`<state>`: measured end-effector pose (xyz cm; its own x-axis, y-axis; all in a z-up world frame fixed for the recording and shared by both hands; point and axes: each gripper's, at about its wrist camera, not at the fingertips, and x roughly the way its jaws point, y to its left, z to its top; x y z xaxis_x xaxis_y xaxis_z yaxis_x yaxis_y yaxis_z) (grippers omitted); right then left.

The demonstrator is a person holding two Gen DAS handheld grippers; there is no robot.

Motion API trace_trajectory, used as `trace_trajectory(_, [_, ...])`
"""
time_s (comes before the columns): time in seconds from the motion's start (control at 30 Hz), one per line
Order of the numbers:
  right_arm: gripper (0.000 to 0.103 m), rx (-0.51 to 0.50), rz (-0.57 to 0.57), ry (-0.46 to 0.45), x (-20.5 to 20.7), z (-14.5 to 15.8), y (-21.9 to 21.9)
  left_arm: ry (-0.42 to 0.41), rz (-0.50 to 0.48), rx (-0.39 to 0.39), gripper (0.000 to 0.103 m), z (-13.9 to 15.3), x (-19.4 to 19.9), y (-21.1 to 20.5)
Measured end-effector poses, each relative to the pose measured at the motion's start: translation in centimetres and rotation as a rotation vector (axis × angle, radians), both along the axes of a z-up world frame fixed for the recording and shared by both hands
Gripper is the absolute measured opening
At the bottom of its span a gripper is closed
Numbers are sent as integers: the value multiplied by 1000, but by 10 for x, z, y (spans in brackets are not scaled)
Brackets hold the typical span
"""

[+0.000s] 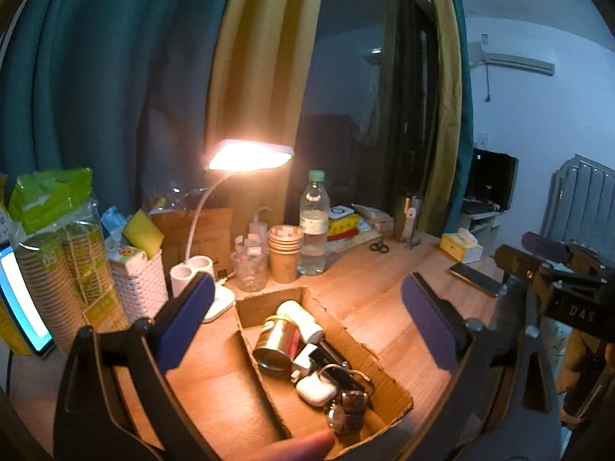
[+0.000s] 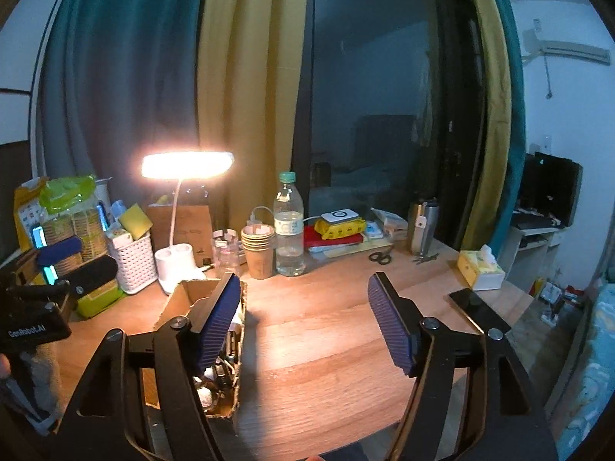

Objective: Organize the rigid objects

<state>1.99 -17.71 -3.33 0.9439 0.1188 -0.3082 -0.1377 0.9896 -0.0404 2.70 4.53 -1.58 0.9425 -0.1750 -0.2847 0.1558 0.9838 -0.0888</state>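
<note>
- One wooden desk (image 2: 326, 345) under a dark window, lit by one white gooseneck lamp (image 1: 250, 155) with a glowing flat head.
- One open brown cardboard box (image 1: 388, 380) with a lengthwise divider lies on the desk. Its right compartment holds the small objects; the left compartment shows only bare cardboard.
- Two handheld grippers with blue ribbed pads. The left gripper (image 1: 307, 319) hovers above the box, jaws spread wide with nothing gripped between them. The right gripper (image 2: 303, 322) hangs over bare desk just right of the box, jaws apart and empty.
- One clear plastic water bottle (image 1: 314, 226) with a pale green cap stands upright behind the box.
- One stack of brown paper cups (image 1: 285, 253) sits just left of the bottle.
- One gold metal can (image 1: 277, 344) lies on its side in the box's right compartment.
- One white bottle (image 1: 301, 315) lies touching the can, at the compartment's far end.
- One white earbud case (image 1: 317, 388) rests near the can, among dark items too tangled to count.
- One wristwatch (image 1: 348, 413) at the compartment's near end.
- One fingertip (image 1: 303, 446) at the lower edge of the left view.
</note>
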Motion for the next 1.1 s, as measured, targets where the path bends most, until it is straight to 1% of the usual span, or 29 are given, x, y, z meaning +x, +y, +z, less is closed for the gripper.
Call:
trace_trajectory(0.07, [81,6,-29,-6,0,0,-2,-9,8,8,99,0,-1,0])
trace_trajectory(0.13, [82,13,-70,-13,1,1,-6,-16,12,17,99,0,-2,-1])
trace_trajectory(0.27, [82,34,-89,-10,1,0,-13,-36,24,39,99,-1,-5,-4])
trace_trajectory(0.4, [82,28,-81,-11,1,-1,-12,-41,29,44,102,-1,-4,-4])
trace_trajectory(0.8, [82,13,-47,-7,-1,-2,-4,-13,-4,54,102,-2,-2,-9])
trace_trajectory(1.1, [82,15,-47,-9,-1,-1,-3,2,0,61,102,-4,1,-10])
